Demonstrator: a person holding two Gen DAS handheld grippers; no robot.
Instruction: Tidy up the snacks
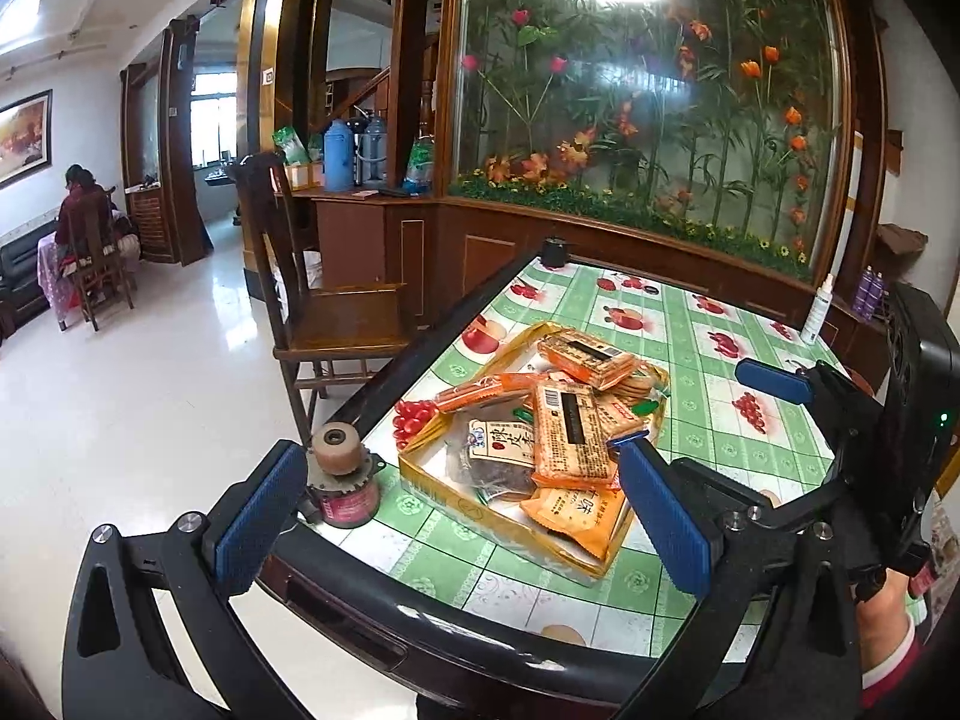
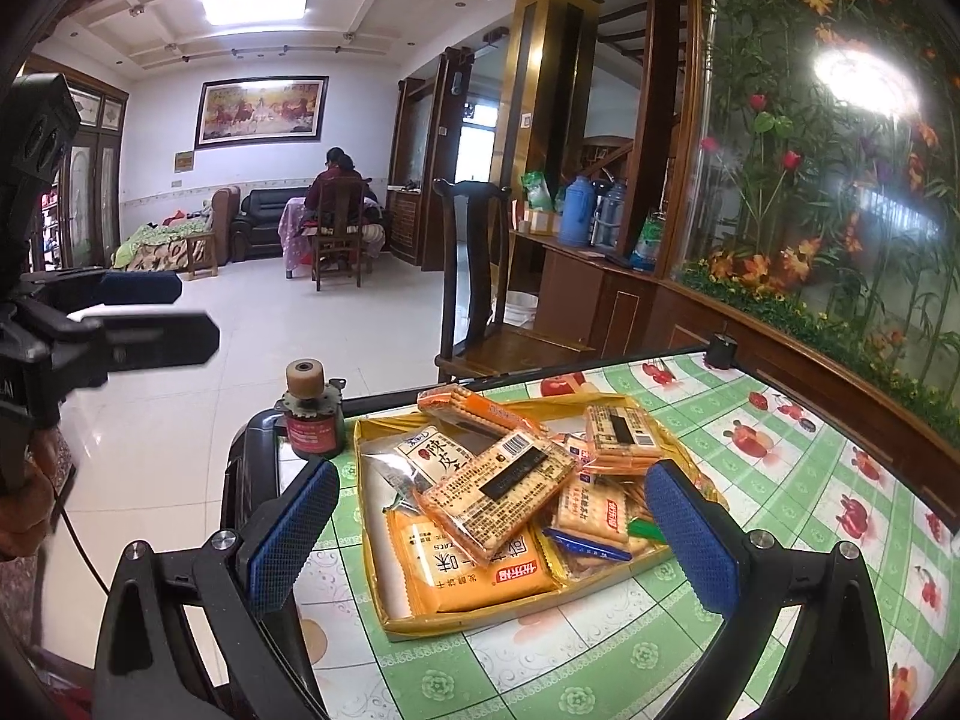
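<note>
Both claws, left (image 1: 462,516) and right (image 2: 492,531), are held wide open and empty above the near table (image 2: 600,660) edge. Beyond them, snacks (image 2: 492,489) are piled in a yellow tray (image 2: 420,624). A motor (image 2: 309,420) is seen at the far left corner.

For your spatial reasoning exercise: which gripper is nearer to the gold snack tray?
Right. The right gripper, open, straddles the near end of the gold snack tray; the left gripper, also open, sits back near the table edge.
</note>
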